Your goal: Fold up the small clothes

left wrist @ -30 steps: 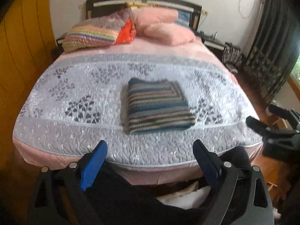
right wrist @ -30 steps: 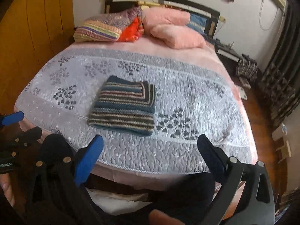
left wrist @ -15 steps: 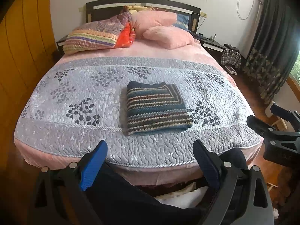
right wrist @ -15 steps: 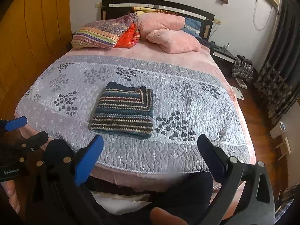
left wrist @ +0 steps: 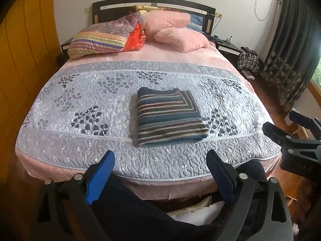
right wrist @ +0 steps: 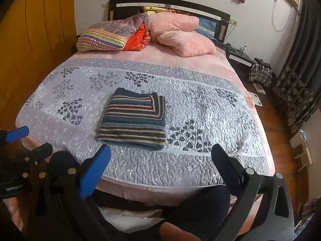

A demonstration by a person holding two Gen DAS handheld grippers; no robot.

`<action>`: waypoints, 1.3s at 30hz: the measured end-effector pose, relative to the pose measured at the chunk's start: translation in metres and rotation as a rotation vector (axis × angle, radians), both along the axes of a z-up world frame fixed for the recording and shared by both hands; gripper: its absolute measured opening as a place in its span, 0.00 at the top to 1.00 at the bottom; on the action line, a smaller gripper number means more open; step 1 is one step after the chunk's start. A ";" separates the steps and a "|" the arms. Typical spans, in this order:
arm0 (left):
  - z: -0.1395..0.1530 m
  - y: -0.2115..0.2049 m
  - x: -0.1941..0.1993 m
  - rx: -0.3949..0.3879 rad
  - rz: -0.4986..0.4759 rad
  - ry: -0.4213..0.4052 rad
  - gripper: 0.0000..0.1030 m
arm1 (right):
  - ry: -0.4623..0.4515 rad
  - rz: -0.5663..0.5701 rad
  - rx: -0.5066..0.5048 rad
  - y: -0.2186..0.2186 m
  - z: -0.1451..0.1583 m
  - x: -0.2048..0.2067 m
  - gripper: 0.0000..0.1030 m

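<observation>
Sweater [left wrist: 169, 116]: folded into a neat rectangle, lay flat mid-quilt [left wrist: 80, 104], apparently finished. Left gripper [left wrist: 160, 172]: jaws wide, empty, held clear off the bed's foot. Right gripper [right wrist: 160, 166]: likewise wide, empty, likely withdrawn to leave the fold undisturbed.

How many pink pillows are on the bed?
2. One big pink pillow leans against the headboard; a second pink pillow lies just in front of it. More could be hidden behind the striped bedding beside them.
</observation>
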State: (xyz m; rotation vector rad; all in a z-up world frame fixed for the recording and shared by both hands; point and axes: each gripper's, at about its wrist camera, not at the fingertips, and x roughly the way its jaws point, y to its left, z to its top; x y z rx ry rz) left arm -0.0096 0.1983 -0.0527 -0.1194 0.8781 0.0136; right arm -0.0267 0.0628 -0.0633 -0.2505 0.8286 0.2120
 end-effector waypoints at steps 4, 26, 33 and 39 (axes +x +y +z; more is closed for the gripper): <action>-0.001 0.003 0.003 -0.004 0.001 0.001 0.10 | -0.001 0.000 0.000 0.001 0.000 0.001 0.03; -0.003 0.004 0.005 -0.001 0.006 0.001 0.10 | -0.005 0.002 0.001 0.006 0.000 0.003 0.03; -0.003 0.005 0.006 0.000 0.007 0.003 0.10 | -0.004 0.000 0.000 0.009 -0.002 0.005 0.03; -0.003 0.007 0.008 -0.002 0.006 0.008 0.10 | 0.002 -0.003 0.005 0.010 -0.005 0.007 0.03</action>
